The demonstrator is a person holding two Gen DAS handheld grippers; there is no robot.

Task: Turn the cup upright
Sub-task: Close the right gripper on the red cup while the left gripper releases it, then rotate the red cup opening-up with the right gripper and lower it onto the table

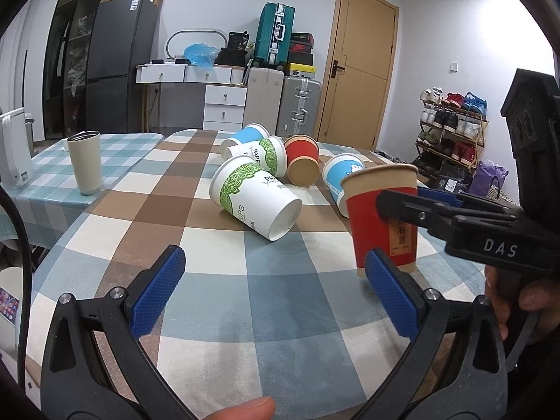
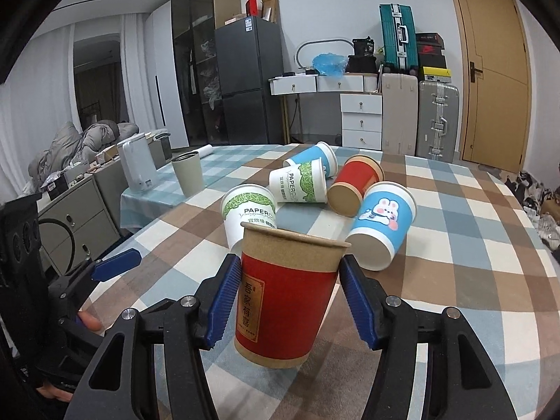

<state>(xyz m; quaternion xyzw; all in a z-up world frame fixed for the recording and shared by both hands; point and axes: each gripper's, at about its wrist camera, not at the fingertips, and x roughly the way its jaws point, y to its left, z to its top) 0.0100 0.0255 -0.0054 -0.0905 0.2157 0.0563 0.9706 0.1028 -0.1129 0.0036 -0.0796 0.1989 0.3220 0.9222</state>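
Observation:
A red and brown paper cup point(image 2: 285, 297) stands upright, mouth up, with its base at the tablecloth, between the pads of my right gripper point(image 2: 288, 297). The left pad touches the cup wall; the right pad stands just off it. The same cup point(image 1: 383, 224) shows at the right of the left wrist view, with the right gripper's fingers point(image 1: 402, 206) across it. My left gripper point(image 1: 276, 290) is open and empty, low over the table, left of that cup. Several paper cups lie on their sides behind: a white and green one point(image 1: 255, 201), a red one point(image 1: 302, 162), a blue one point(image 2: 383, 224).
The table carries a checked cloth point(image 1: 280, 315). A grey metal tumbler point(image 1: 85, 161) stands upright at the left, with a white appliance point(image 2: 136, 162) beyond it. Suitcases, drawers, a fridge and a shoe rack point(image 1: 451, 129) stand around the room.

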